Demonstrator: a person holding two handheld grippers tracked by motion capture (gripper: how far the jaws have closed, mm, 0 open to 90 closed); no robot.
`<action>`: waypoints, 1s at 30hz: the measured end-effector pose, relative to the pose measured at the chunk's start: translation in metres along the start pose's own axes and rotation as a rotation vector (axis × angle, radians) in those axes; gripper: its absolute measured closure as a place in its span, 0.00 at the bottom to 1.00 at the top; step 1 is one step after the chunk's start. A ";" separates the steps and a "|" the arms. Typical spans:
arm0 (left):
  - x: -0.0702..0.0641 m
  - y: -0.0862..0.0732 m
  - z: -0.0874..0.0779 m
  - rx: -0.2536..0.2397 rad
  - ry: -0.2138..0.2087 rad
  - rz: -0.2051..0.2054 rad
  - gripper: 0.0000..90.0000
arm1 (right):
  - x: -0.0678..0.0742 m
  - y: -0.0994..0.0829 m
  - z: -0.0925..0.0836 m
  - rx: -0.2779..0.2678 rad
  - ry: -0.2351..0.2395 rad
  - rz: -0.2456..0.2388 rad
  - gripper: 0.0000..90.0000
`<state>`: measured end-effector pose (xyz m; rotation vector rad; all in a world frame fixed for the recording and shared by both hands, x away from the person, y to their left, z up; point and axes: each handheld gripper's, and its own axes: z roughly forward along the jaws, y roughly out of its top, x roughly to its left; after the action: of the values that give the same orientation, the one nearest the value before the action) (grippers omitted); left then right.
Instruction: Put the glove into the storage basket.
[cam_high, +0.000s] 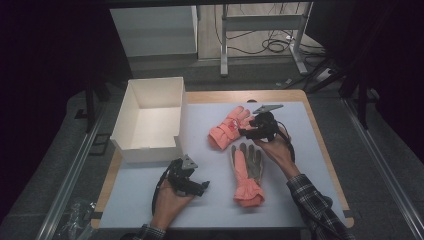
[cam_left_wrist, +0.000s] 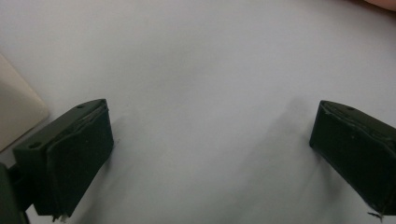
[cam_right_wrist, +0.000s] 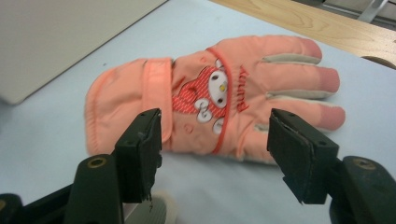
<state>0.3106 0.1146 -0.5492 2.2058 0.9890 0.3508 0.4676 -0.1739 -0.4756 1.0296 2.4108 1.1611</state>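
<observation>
Two orange gloves lie on the pale mat. One, with a cartoon face on its back (cam_high: 229, 127) (cam_right_wrist: 210, 93), lies near the middle with its fingers pointing to the far right. The other glove (cam_high: 248, 172) lies nearer, its grey fingers pointing away and its cuff toward the person. My right gripper (cam_high: 243, 132) (cam_right_wrist: 215, 154) stands open just short of the cartoon glove, its jaws either side of the glove's near edge with nothing pressed between them. My left gripper (cam_high: 202, 187) (cam_left_wrist: 210, 154) rests open over bare mat at the front left, holding nothing.
A white open box (cam_high: 150, 120) (cam_right_wrist: 56, 37) (cam_left_wrist: 18, 112) stands at the back left, partly off the mat (cam_high: 150, 200). The wooden table edge (cam_high: 240, 95) frames the mat. Desk legs and cables sit on the floor beyond.
</observation>
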 end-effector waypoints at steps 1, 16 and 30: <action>0.000 0.000 0.000 0.000 0.000 0.000 0.00 | 0.000 0.000 0.000 0.000 0.000 0.000 0.39; 0.000 0.000 0.000 0.000 0.000 0.000 0.00 | -0.012 0.015 0.045 0.044 -0.092 0.047 0.32; 0.000 0.000 0.000 -0.001 -0.001 -0.002 0.00 | -0.014 0.014 0.069 0.115 -0.039 0.057 0.56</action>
<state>0.3105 0.1144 -0.5492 2.2035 0.9904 0.3486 0.5203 -0.1385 -0.5099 1.1520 2.4573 1.0206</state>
